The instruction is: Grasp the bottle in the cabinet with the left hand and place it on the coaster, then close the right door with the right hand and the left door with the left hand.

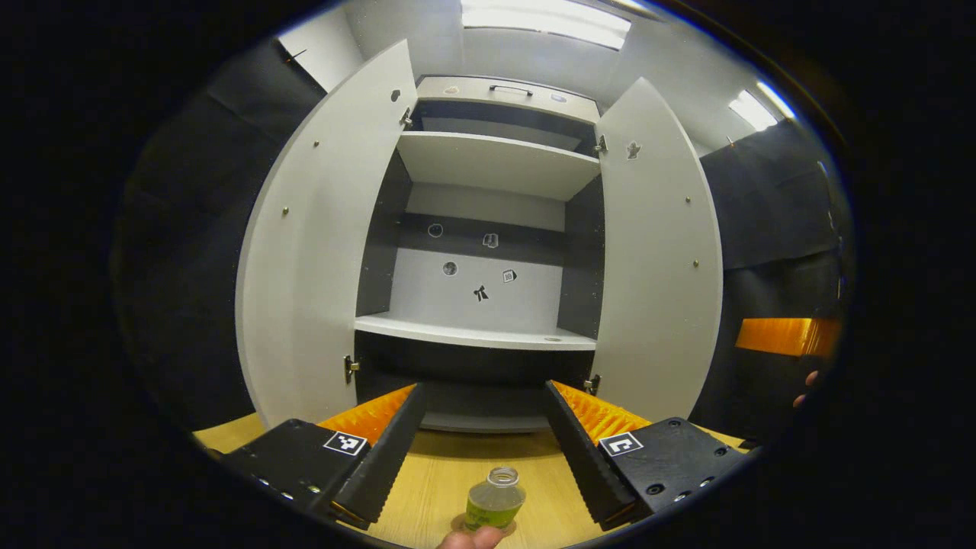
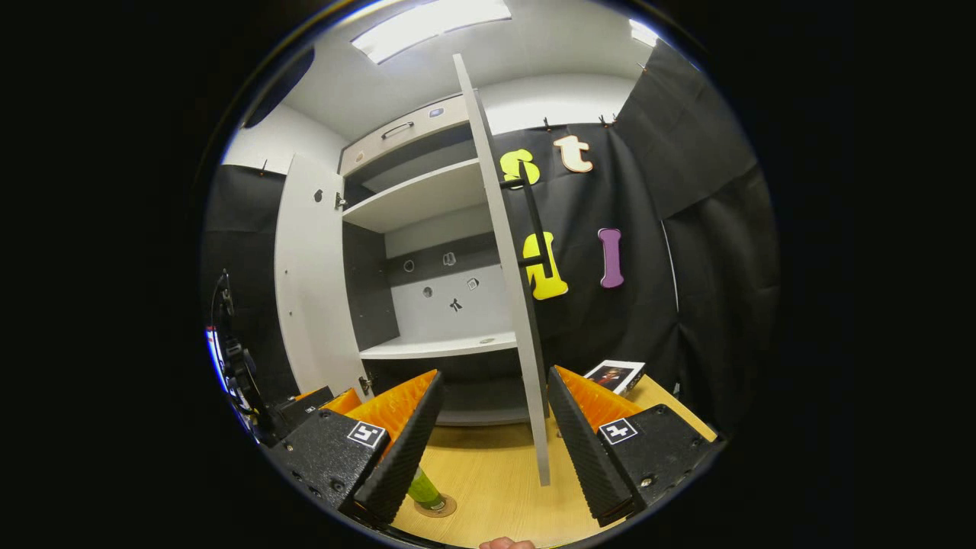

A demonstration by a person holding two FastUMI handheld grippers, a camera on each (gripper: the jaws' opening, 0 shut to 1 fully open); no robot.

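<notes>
Standing on coaster, bottle between wide left tongs; right tongs wide beside door edge.

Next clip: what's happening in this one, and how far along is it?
A person holds a gripper in each hand before a white cabinet with both doors open. The small green clear-plastic bottle already stands on the round coaster on the wooden table, between the open left gripper fingers without touching them. The open right gripper points at the edge of the right door, which isn't closed yet; neither is the left door.
</notes>
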